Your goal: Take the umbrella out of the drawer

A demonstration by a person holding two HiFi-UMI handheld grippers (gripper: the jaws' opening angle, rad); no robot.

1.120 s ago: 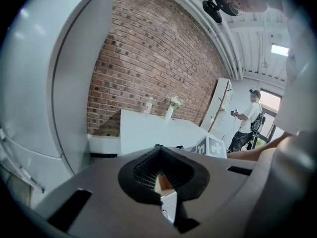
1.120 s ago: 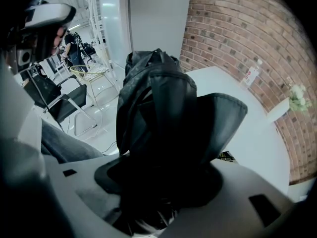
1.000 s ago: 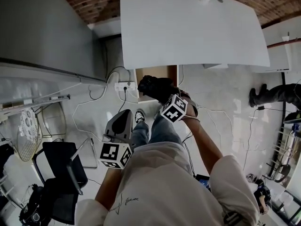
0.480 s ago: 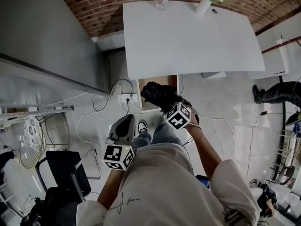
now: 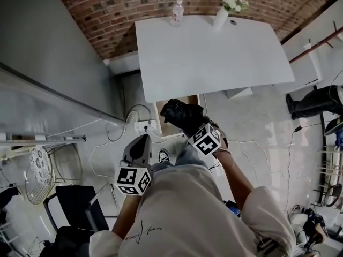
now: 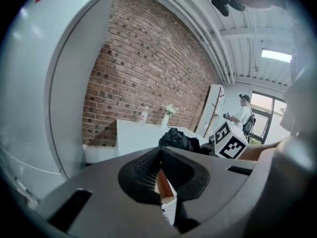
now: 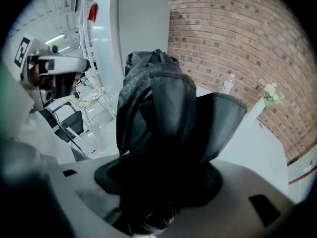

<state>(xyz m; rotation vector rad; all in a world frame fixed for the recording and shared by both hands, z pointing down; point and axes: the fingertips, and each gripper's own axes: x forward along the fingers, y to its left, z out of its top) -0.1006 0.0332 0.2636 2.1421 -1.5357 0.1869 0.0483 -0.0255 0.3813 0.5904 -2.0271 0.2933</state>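
Left tool (image 6: 160, 157) jaws together, empty; umbrella (image 6: 178, 139) beyond.

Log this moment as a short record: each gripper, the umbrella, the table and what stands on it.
left gripper: jaws together, nothing between them
right gripper: shut on the umbrella
umbrella: black, folded, fabric bunched, held in the air in front of the table's near edge
table: white, set against the brick wall
on table: bottle and vase with flowers, both along the far edge
task state: umbrella is out and in the right gripper's hold
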